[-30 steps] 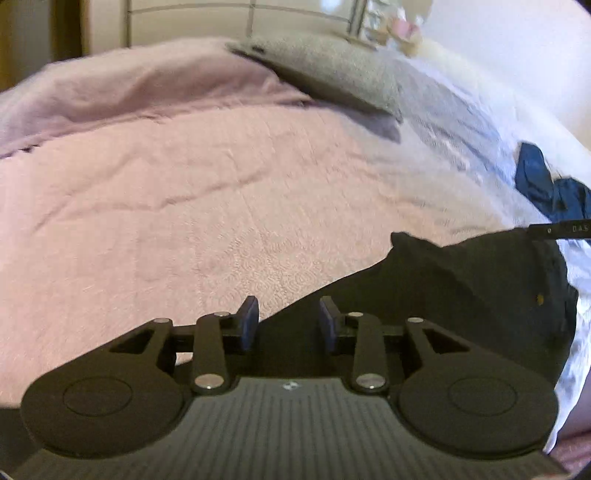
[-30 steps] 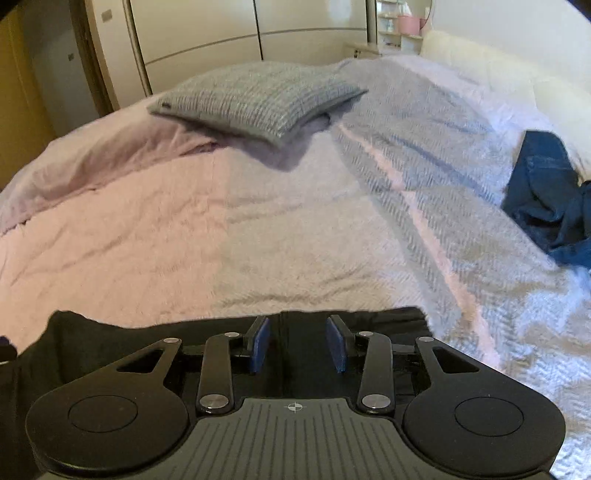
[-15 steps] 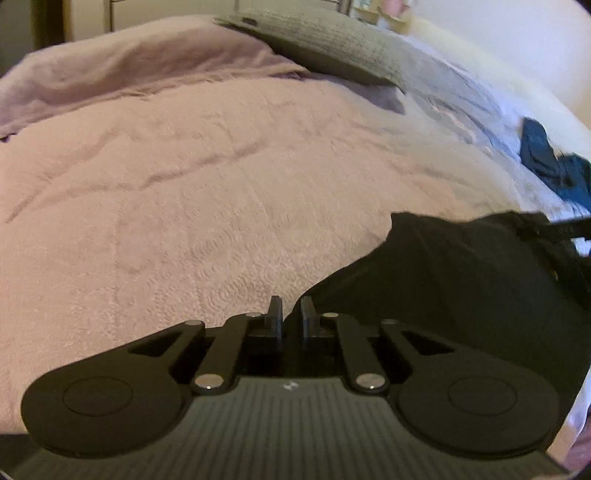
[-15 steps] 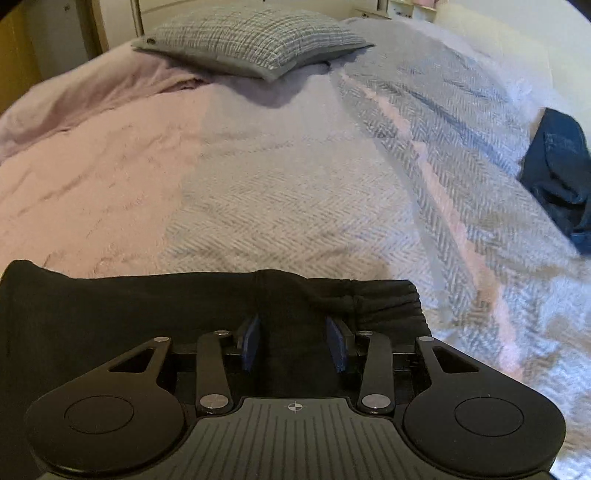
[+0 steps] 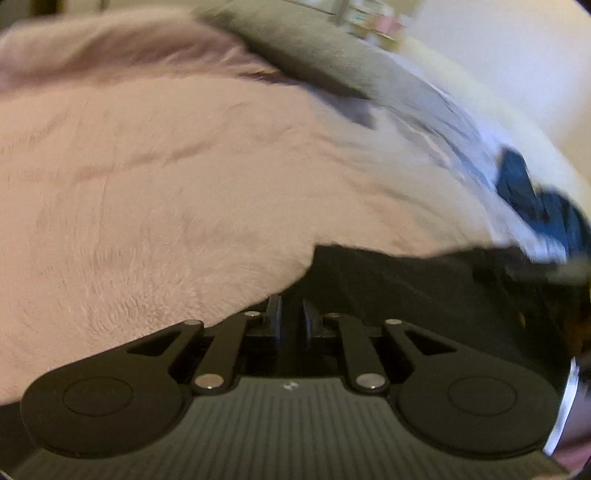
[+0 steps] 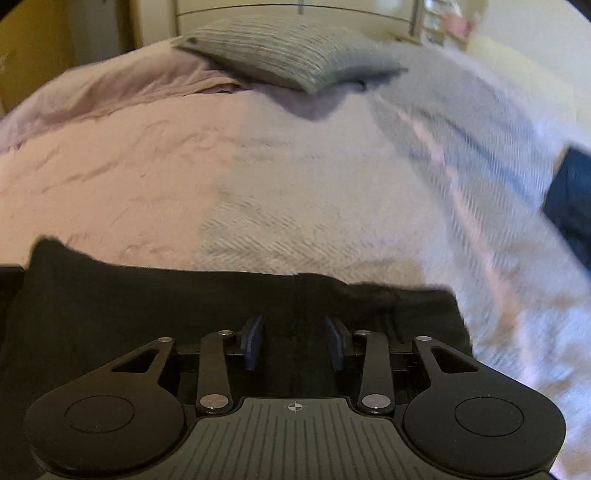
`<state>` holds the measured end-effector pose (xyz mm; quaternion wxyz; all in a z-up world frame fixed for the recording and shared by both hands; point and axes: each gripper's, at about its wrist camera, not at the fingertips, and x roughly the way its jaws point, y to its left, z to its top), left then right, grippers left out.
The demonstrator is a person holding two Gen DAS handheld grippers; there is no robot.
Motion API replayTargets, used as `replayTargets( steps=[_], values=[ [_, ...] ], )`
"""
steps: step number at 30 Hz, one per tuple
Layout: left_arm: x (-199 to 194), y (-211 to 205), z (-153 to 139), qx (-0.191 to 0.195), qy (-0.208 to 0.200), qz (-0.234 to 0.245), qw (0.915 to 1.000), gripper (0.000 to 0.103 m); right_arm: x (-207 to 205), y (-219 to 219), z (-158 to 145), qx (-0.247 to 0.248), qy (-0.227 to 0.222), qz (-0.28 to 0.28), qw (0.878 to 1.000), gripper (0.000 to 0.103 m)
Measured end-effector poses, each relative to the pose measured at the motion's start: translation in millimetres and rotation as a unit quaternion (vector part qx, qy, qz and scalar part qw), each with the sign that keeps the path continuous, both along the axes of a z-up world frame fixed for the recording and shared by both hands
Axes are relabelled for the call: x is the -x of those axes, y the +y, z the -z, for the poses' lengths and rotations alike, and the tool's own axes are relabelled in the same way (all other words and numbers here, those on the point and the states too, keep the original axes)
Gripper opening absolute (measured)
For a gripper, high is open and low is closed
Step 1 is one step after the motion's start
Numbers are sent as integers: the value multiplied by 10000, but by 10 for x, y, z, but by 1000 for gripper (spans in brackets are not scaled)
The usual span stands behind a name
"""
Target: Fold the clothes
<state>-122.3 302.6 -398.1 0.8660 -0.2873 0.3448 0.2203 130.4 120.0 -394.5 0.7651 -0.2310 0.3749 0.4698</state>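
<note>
Black garment [image 5: 406,280] pinched by my left gripper [image 5: 291,320].
My right gripper [image 6: 294,341], jaws apart, straddles its 12 o'clock hem.

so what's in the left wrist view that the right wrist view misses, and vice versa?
Left wrist only: the left gripper, fingers nearly closed on an edge of the black garment, and a metallic band at the lower right edge.

Right wrist only: the right gripper, open over the garment, and wardrobe doors behind the bed.

Both: black garment, pink bedspread, grey cushion, blue clothing at the right.
</note>
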Motion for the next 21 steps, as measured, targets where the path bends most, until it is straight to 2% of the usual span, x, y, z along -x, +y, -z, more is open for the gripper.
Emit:
replayTargets(
  steps=[2, 6, 11, 12, 13, 15, 17, 18, 20, 21],
  values=[
    [52, -3, -40, 106, -98, -144, 9998, 12, 20, 49, -87, 82, -24, 68, 9999, 35],
    [390, -80, -202, -175, 4, -244, 9995, 12, 178, 103, -385, -63, -204, 48, 9998, 36],
    [894, -107, -283, -396, 265, -453, 9978, 11, 747, 302, -434, -453, 60, -1241, 9912, 36],
    [976, -92, -256, -417, 351, -482, 9974, 11, 869, 349, -411, -464, 27, -1503, 9876, 36],
    [1043, -73, -234, -464, 418, -497, 9968, 4, 976, 403, -338, -382, -111, -1716, 9844, 36],
    [1112, -6, -200, -491, 463, -551, 9962, 3, 1095, 505, -156, -133, -428, -1920, 9804, 36],
    [1171, 64, -166, -501, 494, -612, 9956, 3, 970, 516, -5, 59, -648, -1562, 9856, 36],
    [1207, 93, -179, -575, 554, -697, 9944, 3, 834, 479, -4, 66, -541, -1275, 9903, 36],
    [1284, 144, -234, -785, 713, -917, 9901, 3, 529, 383, -77, -16, -29, -806, 9967, 36],
    [1365, 173, -265, -797, 725, -1050, 9886, 3, 431, 335, -140, 7, 37, -655, 9978, 36]
  ],
)
